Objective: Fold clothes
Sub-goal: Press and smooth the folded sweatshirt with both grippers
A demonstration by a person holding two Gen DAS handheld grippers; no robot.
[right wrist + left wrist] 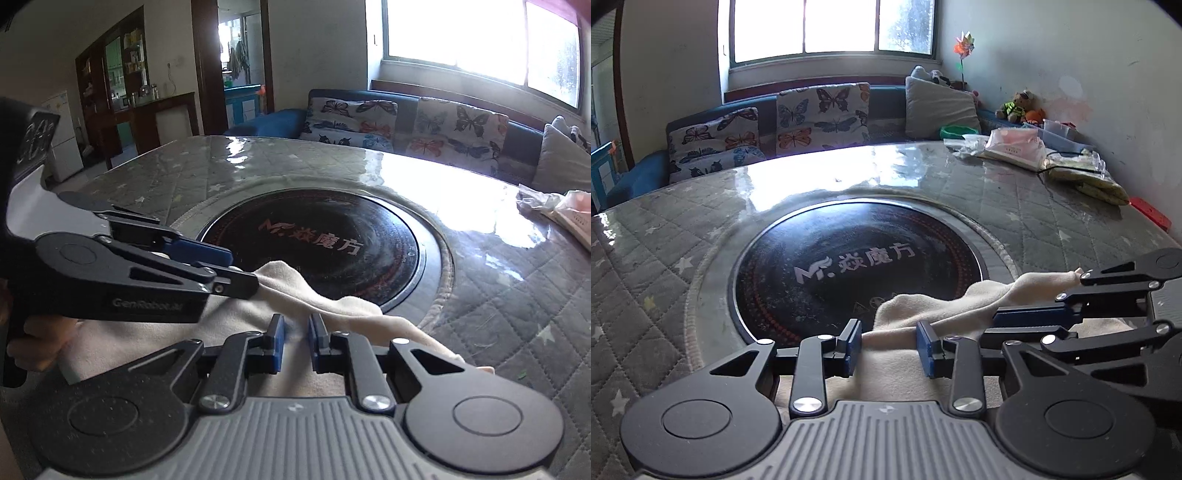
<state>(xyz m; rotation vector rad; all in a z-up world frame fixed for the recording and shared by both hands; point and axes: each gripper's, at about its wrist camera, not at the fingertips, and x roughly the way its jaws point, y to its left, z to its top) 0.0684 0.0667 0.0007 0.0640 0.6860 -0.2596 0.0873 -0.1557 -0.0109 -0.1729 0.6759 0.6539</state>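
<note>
A cream cloth (923, 314) lies bunched at the near edge of the table, partly over the black round hotplate (849, 266). My left gripper (888, 347) has its jaws apart with cloth between and under the blue pads. My right gripper (1001, 317) comes in from the right in the left wrist view, over the cloth. In the right wrist view the cloth (332, 306) runs between the blue pads of my right gripper (297, 343), which stand a small gap apart. The left gripper (236, 266) shows at the left, its tip on a raised fold.
The table has a grey quilted cover (665, 240) under a glossy sheet. Bags and folded items (1015, 147) sit at the far right corner, with a red object (1148, 212) by the wall. A sofa with butterfly cushions (820, 114) stands behind.
</note>
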